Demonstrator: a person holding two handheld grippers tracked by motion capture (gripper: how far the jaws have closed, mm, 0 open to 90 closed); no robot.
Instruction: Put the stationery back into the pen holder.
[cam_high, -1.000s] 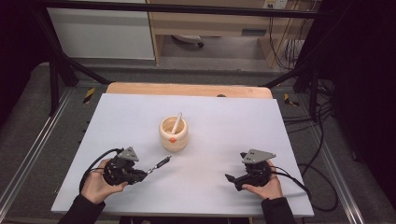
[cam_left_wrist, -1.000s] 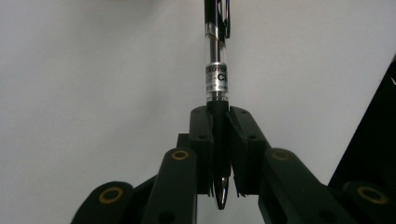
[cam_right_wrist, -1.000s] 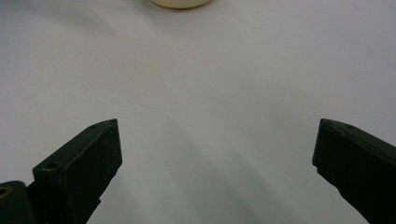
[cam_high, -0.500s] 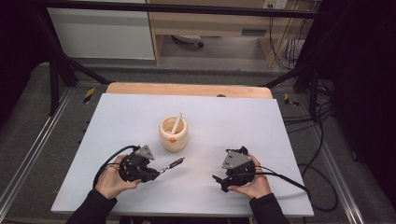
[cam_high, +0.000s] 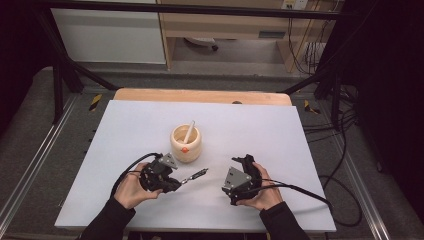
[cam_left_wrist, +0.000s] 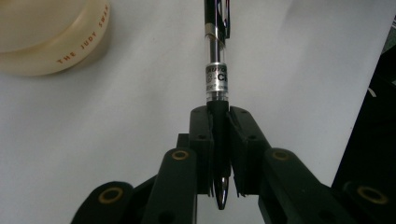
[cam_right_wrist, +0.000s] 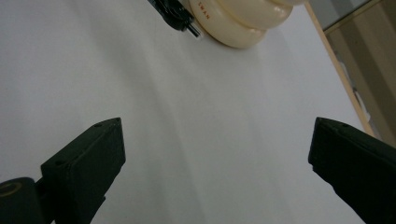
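A: From the high view, what do you see?

B: A white table (cam_high: 125, 130) with a cream pot (cam_high: 186, 145) near its middle and a pale stick (cam_high: 189, 131) leaning inside it. The left claw (cam_high: 176, 184) sits in the person's left hand (cam_high: 131, 190), in front of the pot and a little to its left. It grips a pen (cam_high: 195, 176) that juts out toward the right, just in front of the pot and apart from it. The right claw (cam_high: 233, 161) is in the right hand (cam_high: 265, 195), near the table's front edge, right of the pen's far end and apart from it.

A: And the left gripper view?

B: The left claw (cam_left_wrist: 221, 116) is clenched on the pen (cam_left_wrist: 217, 70); the jaws press on the black grip section, the metal tip points back toward the camera, and the clear barrel with its label runs away over the table. The cream pot (cam_left_wrist: 56, 37) lies at the upper left, with orange lettering on its side.

A: The right gripper view?

B: The right claw (cam_right_wrist: 217, 135) is released, its jaws standing wide apart with bare white table (cam_right_wrist: 196, 116) between them. Farther off, at the top, I see the pot (cam_right_wrist: 238, 21) and the pen's end (cam_right_wrist: 180, 17) just beside it.
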